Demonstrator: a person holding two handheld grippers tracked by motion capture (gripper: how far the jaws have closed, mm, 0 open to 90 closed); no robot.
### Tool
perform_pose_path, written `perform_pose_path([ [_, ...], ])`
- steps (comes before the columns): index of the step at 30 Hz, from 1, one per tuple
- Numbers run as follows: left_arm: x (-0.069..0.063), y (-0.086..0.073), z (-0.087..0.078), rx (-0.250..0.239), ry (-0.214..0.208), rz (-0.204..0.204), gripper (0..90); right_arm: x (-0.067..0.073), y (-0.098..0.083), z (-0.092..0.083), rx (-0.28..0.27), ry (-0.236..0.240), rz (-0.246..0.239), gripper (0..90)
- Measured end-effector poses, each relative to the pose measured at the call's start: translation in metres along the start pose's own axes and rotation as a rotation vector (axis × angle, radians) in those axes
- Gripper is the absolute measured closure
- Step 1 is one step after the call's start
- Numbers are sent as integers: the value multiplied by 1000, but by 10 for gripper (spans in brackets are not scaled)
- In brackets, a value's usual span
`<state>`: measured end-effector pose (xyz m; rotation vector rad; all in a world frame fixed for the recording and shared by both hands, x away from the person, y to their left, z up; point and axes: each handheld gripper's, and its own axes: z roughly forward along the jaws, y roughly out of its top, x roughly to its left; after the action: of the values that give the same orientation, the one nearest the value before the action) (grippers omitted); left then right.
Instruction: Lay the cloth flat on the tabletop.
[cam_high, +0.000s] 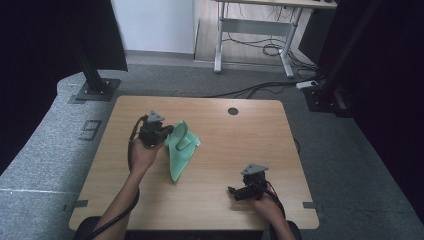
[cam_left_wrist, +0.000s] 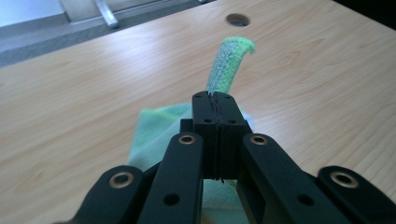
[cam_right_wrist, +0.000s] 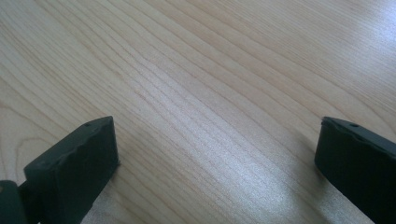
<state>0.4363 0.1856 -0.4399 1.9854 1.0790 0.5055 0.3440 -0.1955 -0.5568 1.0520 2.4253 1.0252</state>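
A green cloth (cam_high: 180, 150) hangs over the left middle of the wooden table (cam_high: 235, 145), its lower end trailing on the wood. My left gripper (cam_high: 167, 134) is shut on the cloth's upper edge and holds it lifted. In the left gripper view the jaws are pressed together on the cloth (cam_left_wrist: 229, 60), whose corner sticks up past the tips of the left gripper (cam_left_wrist: 217, 100); more of it hangs below. My right gripper (cam_high: 234, 192) rests low near the table's front right, open, with bare wood between its fingertips (cam_right_wrist: 74, 158) in the right gripper view.
A round cable hole (cam_high: 233, 111) sits near the table's far edge. Beyond the table are grey carpet, a desk frame (cam_high: 255, 30) with cables, and black stand posts (cam_high: 95, 80) at far left and right.
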Motion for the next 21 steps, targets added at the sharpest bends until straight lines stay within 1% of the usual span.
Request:
perform_pose_path([
  [3, 11, -14, -4, 9, 21, -31, 887, 0, 0, 0, 0, 0, -1, 0],
  [7, 25, -33, -8, 26, 41, -62, 885, 0, 0, 0, 0, 0, 1, 0],
  [8, 25, -33, -8, 26, 41, -62, 884, 0, 0, 0, 0, 0, 1, 0],
  [9, 31, -44, -9, 32, 53, -82, 884, 0, 0, 0, -1, 0, -1, 0],
  [10, 33, -49, -10, 36, 59, -90, 883, 0, 0, 0, 0, 0, 1, 0],
  [11, 33, -49, -10, 36, 59, -90, 883, 0, 0, 0, 0, 0, 1, 0],
  [12, 36, -54, -10, 40, 65, -99, 883, 0, 0, 0, 0, 0, 1, 0],
  [13, 41, -64, -12, 53, 75, -117, 882, 0, 0, 0, 0, 0, 1, 0],
  [16, 48, -80, -12, 70, 95, -141, 880, 0, 0, 0, 0, 0, 1, 0],
  [17, 48, -80, -12, 70, 95, -141, 879, 0, 0, 0, 0, 0, 1, 0],
  [18, 53, -89, -13, 84, 108, -152, 878, 0, 0, 0, 0, 0, 1, 0],
  [20, 57, -96, -13, 96, 119, -164, 875, 0, 0, 0, 0, 0, 1, 0],
  [21, 59, -99, -13, 103, 128, -164, 870, 0, 0, 0, 0, 0, 1, 0],
])
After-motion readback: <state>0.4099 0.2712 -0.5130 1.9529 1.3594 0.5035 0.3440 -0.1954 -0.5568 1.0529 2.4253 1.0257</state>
